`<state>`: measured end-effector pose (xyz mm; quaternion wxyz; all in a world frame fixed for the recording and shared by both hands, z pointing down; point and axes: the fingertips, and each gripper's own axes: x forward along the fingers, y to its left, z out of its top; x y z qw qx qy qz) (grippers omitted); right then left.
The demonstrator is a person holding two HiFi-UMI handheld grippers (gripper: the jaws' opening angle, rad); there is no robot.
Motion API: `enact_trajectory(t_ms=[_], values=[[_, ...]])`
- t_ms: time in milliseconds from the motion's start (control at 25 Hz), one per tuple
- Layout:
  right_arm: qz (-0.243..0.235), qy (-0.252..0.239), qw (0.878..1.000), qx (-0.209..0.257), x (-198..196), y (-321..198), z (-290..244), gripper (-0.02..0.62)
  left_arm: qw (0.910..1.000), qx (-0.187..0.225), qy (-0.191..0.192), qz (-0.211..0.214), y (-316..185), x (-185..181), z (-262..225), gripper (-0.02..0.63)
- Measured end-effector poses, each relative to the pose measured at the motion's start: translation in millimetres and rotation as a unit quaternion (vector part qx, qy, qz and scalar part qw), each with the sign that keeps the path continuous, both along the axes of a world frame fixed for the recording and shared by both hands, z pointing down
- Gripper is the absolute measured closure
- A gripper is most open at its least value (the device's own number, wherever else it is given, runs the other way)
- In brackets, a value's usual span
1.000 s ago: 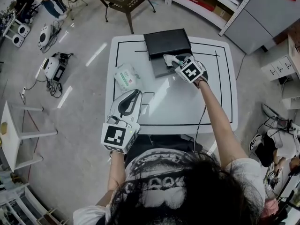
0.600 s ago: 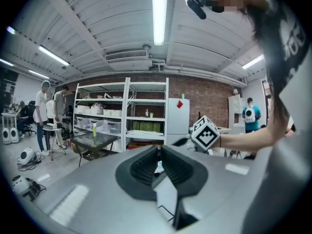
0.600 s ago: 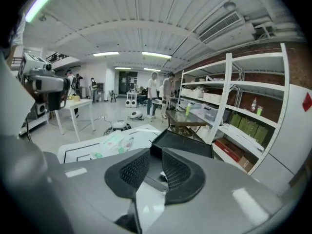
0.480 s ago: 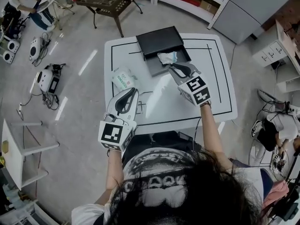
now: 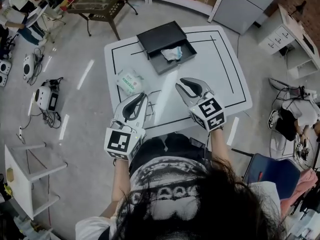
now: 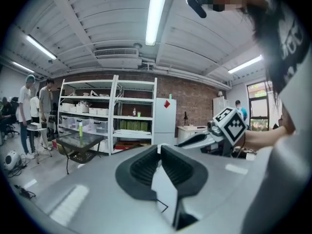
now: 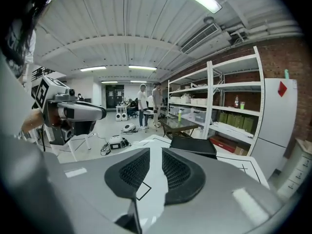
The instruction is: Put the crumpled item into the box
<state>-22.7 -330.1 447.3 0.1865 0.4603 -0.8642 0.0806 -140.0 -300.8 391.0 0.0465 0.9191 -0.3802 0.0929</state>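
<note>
l gripper (image 5: 144, 96) over near table (image 5: 220, 79) edge, jaws together, empty; r gripper (image 5: 182, 81) beside it, jaws just been closing, now a slit apart, nothing btwn. white packet (image 5: 130, 81) lies mid-table, left side. far end: black box (image 5: 159, 38) open, crumpled item (image 5: 172, 54) inside its tray.

White square table (image 5: 220, 69), a thin black outline (image 5: 231, 68) drawn just inside its edges, an open black box (image 5: 157, 38) at the far side across that outline, a green-and-white soft packet (image 5: 130, 81) lying flat near the left edge, apart from the box
</note>
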Motion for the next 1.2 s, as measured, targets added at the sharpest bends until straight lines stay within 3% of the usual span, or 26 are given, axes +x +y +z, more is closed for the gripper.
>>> enact_trajectory(t_ms=[640, 1200], values=[[0.096, -0.03, 0.995, 0.016, -43, 94, -19, 0.52, 0.9942, 0.001, 0.012, 0.107, 61, -26, -1, 0.606], [0.096, -0.03, 0.995, 0.02, -57, 117, -30, 0.572, 0.9923, 0.004, 0.025, 0.121, 79, -24, -6, 0.606]])
